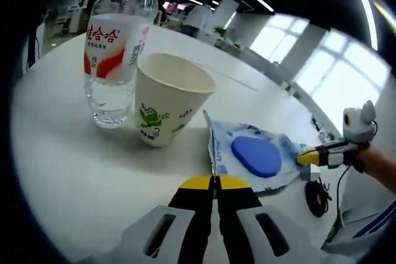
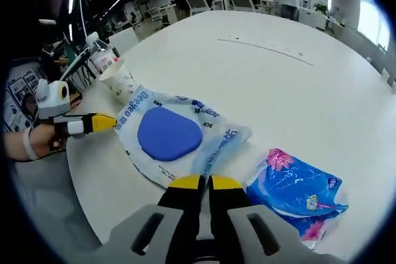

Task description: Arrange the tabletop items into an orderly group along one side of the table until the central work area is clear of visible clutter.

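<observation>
- Left gripper (image 1: 215, 180), jaws clenched on the wipes pack (image 1: 257, 156) edge, just right of the paper cup (image 1: 167, 100) and water bottle (image 1: 114, 60).
- Right gripper (image 2: 199, 182) pinches the pack's opposite edge.
- Soft, light, slippery film; likely best held by the edges.

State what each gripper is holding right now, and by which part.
Both hold the white wipes packet with the blue lid: the left gripper pinches one edge, the right gripper the opposite edge. Both jaw pairs are closed on it.
</observation>
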Demonstrator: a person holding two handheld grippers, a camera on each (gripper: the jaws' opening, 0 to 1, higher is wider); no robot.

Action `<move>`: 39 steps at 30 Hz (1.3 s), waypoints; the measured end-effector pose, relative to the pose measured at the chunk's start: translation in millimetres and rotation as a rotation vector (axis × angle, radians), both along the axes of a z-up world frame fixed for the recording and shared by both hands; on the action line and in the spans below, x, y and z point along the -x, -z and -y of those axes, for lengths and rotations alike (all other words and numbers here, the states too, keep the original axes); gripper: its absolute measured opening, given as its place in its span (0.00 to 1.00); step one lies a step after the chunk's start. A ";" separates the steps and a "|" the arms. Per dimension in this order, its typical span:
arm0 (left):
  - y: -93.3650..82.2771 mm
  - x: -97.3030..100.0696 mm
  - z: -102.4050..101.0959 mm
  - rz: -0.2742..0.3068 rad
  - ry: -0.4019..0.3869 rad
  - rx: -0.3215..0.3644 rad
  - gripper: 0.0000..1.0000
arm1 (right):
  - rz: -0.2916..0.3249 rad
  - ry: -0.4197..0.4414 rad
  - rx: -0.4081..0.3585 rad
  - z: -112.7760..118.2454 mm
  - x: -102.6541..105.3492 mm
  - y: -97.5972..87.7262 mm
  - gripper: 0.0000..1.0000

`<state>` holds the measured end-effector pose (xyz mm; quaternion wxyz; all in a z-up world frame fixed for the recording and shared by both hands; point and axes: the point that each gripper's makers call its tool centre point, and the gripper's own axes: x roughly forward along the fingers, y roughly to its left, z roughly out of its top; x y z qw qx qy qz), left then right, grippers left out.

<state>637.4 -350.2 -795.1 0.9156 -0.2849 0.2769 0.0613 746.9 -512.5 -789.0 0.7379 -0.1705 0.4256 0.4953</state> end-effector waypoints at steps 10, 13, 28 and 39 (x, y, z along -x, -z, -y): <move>-4.2 -0.3 0.1 0.032 -0.008 -0.018 0.00 | 0.036 -0.001 -0.004 2.0 -6.5 -11.9 0.05; -8.7 -0.8 -2.5 0.056 -0.011 -0.030 0.00 | 0.038 -0.003 -0.010 2.0 -7.3 -16.5 0.05; -36.8 -9.2 1.0 0.183 0.048 0.018 0.08 | 0.013 0.001 -0.140 -0.9 6.9 -33.8 0.17; -59.5 -0.7 16.7 0.226 0.225 0.019 0.57 | 0.052 -0.125 -0.247 -2.5 36.1 -52.7 0.48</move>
